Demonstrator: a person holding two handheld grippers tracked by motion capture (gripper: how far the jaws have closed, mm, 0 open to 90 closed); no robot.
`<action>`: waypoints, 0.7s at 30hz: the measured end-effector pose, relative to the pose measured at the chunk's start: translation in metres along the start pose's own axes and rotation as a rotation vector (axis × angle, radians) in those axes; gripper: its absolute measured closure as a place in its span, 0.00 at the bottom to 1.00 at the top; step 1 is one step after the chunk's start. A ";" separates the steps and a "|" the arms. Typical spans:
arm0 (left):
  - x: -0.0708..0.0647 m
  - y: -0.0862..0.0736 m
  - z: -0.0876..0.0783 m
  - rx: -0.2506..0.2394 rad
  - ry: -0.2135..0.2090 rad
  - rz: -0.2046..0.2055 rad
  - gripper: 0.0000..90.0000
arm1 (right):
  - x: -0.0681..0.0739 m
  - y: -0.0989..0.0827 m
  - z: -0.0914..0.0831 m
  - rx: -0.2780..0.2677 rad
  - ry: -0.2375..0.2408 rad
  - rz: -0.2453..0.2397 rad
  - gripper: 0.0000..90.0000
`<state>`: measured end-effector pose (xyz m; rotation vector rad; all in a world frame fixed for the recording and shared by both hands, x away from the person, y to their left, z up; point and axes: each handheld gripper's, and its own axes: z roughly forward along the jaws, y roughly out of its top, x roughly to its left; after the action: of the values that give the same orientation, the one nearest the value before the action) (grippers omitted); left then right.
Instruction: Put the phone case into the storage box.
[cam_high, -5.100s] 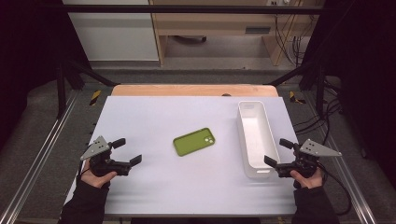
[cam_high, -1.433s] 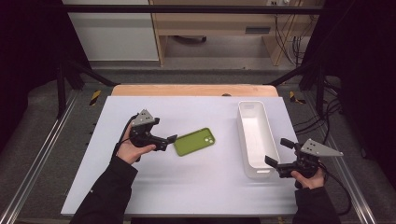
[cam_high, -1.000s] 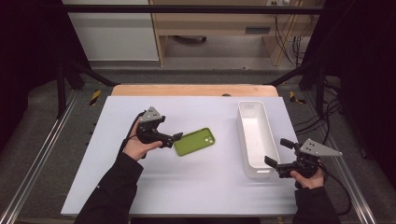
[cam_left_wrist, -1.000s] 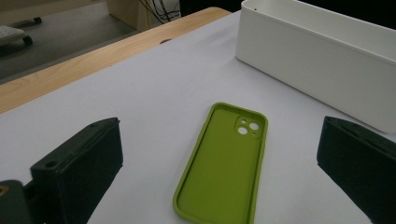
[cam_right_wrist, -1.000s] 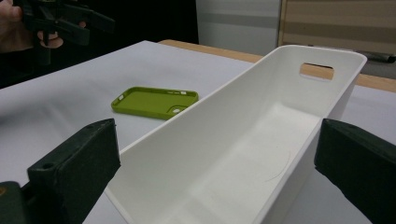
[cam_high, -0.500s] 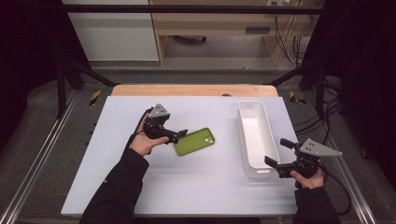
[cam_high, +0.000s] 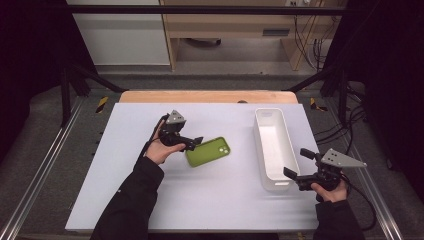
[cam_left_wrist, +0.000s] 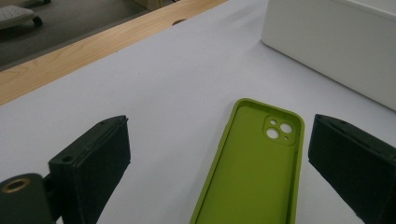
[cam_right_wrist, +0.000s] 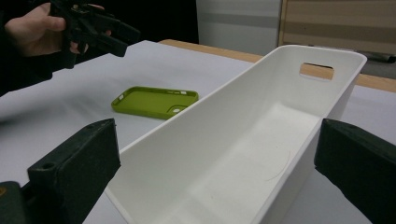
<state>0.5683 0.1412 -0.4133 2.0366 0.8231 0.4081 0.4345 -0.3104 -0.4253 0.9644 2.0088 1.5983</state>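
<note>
A green phone case (cam_high: 207, 151) lies inside-up on the white tabletop, camera cutout toward the bin. My left gripper (cam_high: 195, 142) hovers at the case's left end, pointing right along it. In the left gripper view the case (cam_left_wrist: 252, 172) lies between the jaws of that gripper (cam_left_wrist: 219, 126). They have just been closing a little, and the pads stand clear of the case's edges. My right gripper (cam_high: 298, 163) is open at the near end of the white bin (cam_high: 260, 135). In the right gripper view that gripper (cam_right_wrist: 218, 128) straddles the bin's (cam_right_wrist: 210, 107) near end without touching it, with the case (cam_right_wrist: 149, 100) beyond.
The long white bin is empty and has a handle slot (cam_right_wrist: 316, 71) in its far wall. A wooden strip (cam_high: 207, 96) runs along the table's far edge. Metal rails (cam_high: 45, 170) flank the table on both sides.
The left hand has travelled from the table's near left corner to the case, edging right and slightly down over the last second. The right hand and the case have stayed put.
</note>
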 end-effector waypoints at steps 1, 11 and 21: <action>0.000 0.000 0.001 0.002 0.002 -0.003 0.07 | 0.000 0.000 0.000 0.000 0.000 0.000 0.01; 0.006 -0.005 0.012 0.028 0.038 -0.014 0.30 | 0.000 0.000 0.000 0.001 0.000 0.002 0.01; 0.011 -0.009 0.018 0.052 0.055 -0.042 0.52 | 0.000 0.000 0.000 0.001 0.000 0.003 0.01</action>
<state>0.5827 0.1413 -0.4317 2.0601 0.9172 0.4246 0.4344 -0.3107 -0.4252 0.9680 2.0093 1.5996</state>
